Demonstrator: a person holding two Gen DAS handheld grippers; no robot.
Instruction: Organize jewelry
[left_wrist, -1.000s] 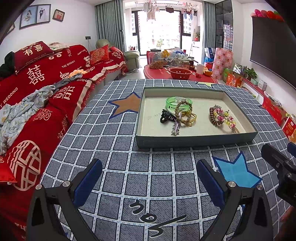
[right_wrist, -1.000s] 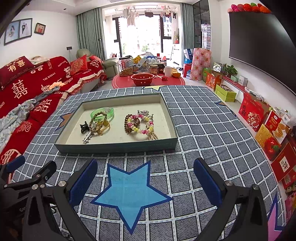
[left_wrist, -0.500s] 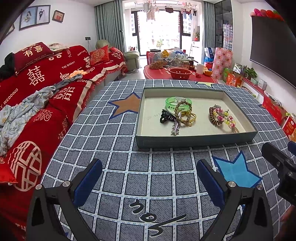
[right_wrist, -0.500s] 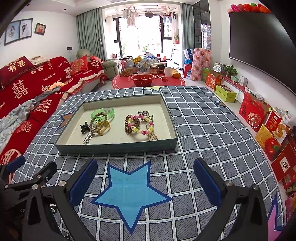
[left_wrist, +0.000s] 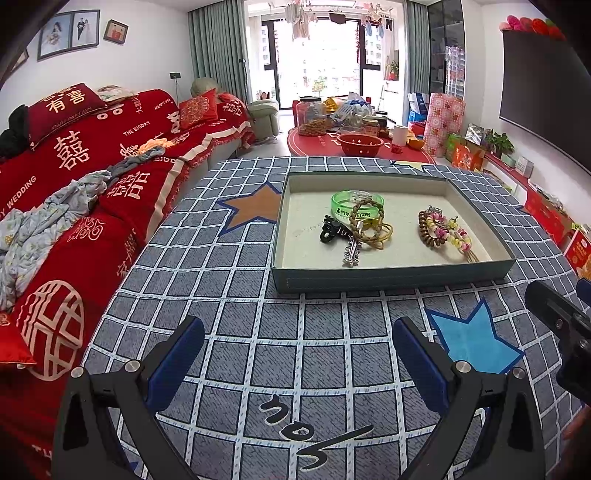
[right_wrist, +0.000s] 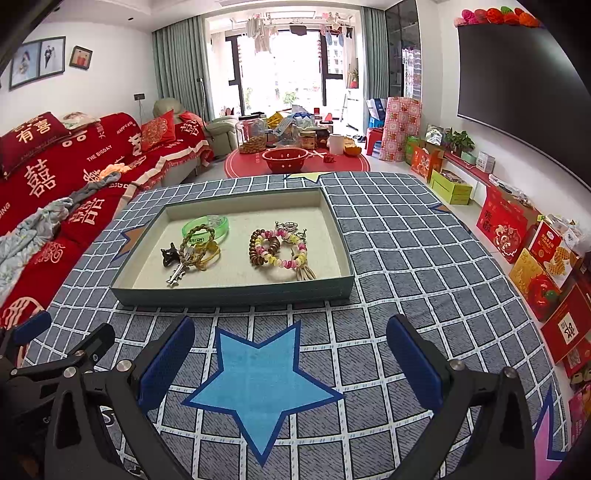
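A shallow grey-green tray (left_wrist: 391, 278) (right_wrist: 232, 293) sits on the checked cloth ahead of both grippers. In it lie a green bangle (left_wrist: 356, 203) (right_wrist: 207, 226), a black hair claw (left_wrist: 330, 229) (right_wrist: 168, 254), braided and yellow cords (left_wrist: 369, 229) (right_wrist: 201, 247), a silver clip (left_wrist: 352, 253) (right_wrist: 177, 275) and a wooden and pastel bead bracelet pile (left_wrist: 443, 230) (right_wrist: 279, 247). My left gripper (left_wrist: 297, 363) is open and empty, short of the tray. My right gripper (right_wrist: 290, 363) is open and empty over a blue star (right_wrist: 258, 380).
The table is covered by a grey checked cloth (left_wrist: 236, 280) with star patches. A red sofa (left_wrist: 74, 177) runs along the left. A red round table (right_wrist: 295, 162) with jars and a bowl stands beyond. Gift boxes (right_wrist: 517, 236) line the right wall.
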